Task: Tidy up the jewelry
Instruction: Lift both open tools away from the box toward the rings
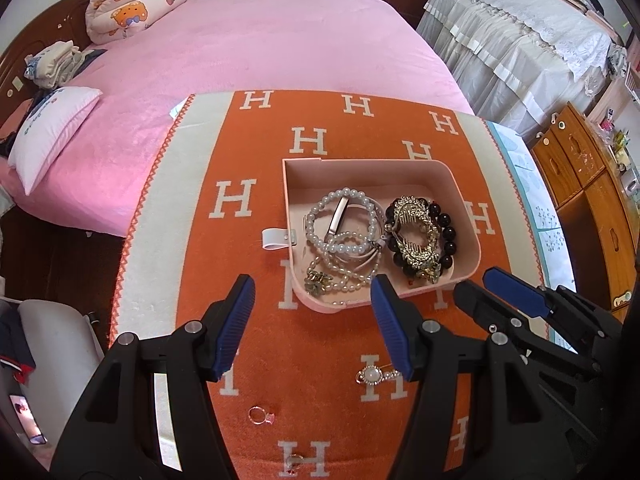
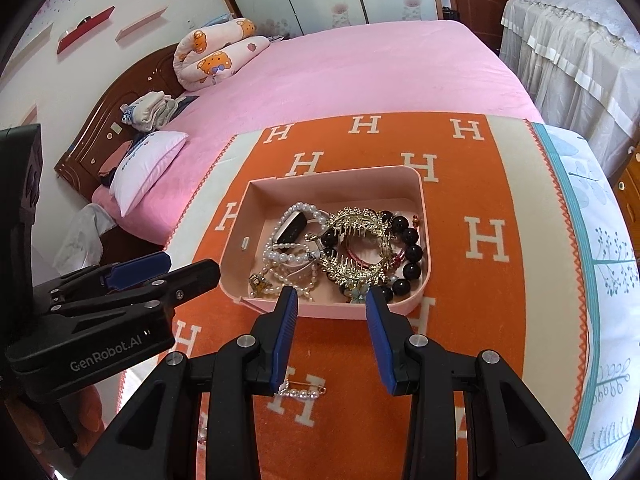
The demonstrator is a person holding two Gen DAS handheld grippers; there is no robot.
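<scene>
A pink open box [image 1: 460, 184] [image 2: 425, 208] sits on the orange H-patterned blanket [image 1: 240, 264]. Inside lie pearl bracelets [image 1: 344, 220] [image 2: 286, 256], a gold comb clip [image 1: 414, 224] [image 2: 360, 240] and a dark bead bracelet [image 1: 448, 232] [image 2: 412, 252]. Nearer than the box, loose on the blanket, are a pearl brooch [image 1: 374, 376], a ring [image 1: 260, 415], a second small ring [image 1: 294, 460] and a pearl pin [image 2: 300, 392]. My left gripper [image 1: 313, 282] [image 2: 192, 264] hovers open over the box's near left corner. My right gripper [image 2: 331, 294] [image 1: 474, 282] hangs open at the box's near edge. Neither holds anything.
The blanket covers a raised surface at the foot of a pink bed [image 1: 280, 48] with pillows [image 1: 52, 132]. A wooden cabinet [image 1: 580, 168] and cloth-covered furniture [image 1: 520, 40] stand to the right. The floor drops away at the left.
</scene>
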